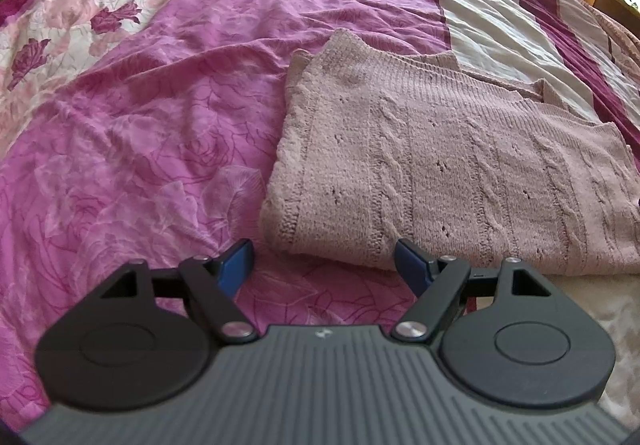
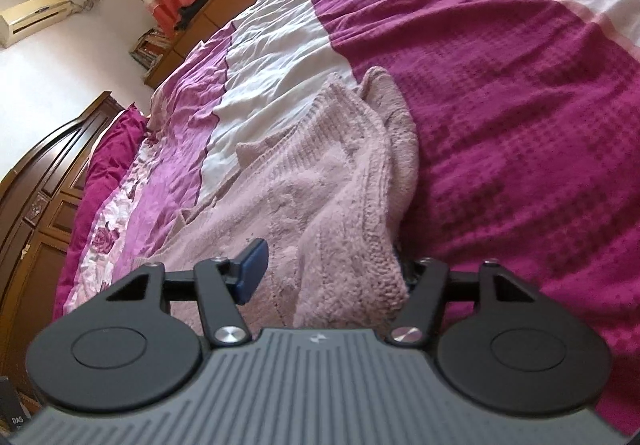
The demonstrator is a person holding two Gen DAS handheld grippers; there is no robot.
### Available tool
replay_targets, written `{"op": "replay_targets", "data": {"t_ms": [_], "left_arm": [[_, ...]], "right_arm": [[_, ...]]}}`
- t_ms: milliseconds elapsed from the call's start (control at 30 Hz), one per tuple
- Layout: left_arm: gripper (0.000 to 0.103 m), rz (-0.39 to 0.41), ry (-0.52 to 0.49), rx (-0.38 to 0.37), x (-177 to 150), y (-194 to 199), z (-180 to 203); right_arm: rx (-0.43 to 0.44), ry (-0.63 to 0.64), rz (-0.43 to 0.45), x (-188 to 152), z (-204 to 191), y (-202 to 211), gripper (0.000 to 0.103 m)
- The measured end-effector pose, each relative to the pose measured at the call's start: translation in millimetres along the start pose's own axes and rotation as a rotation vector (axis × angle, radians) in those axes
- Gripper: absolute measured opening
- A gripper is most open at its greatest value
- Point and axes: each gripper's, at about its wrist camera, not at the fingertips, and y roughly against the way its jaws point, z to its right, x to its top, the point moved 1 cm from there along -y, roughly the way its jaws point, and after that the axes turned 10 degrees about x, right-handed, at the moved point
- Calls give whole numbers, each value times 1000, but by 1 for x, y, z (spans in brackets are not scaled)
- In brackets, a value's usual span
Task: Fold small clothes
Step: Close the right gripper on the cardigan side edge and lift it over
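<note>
Lying lower right of frame: pale pink cable-knit sweater [image 1: 440,165], part-folded on magenta rose-print bedspread [image 1: 140,125]. Left gripper [image 1: 324,265] gapes, empty, staged at hem. Right gripper [image 2: 332,269] straddles bunched edge for lifting; grip apparently incomplete, far finger hidden.

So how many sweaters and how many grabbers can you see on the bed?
Sweater: 1, pink and knitted, lying on the bedspread.
Grabbers: 2, the left gripper and the right gripper.
Total: 3 things.
</note>
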Motion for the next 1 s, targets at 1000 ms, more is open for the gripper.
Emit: {"op": "replay_targets", "data": {"t_ms": [1000], "left_arm": [[79,-3,-11,8,6,4,-5]], "right_arm": [[72,-80,67,7,12,-3,33]]}}
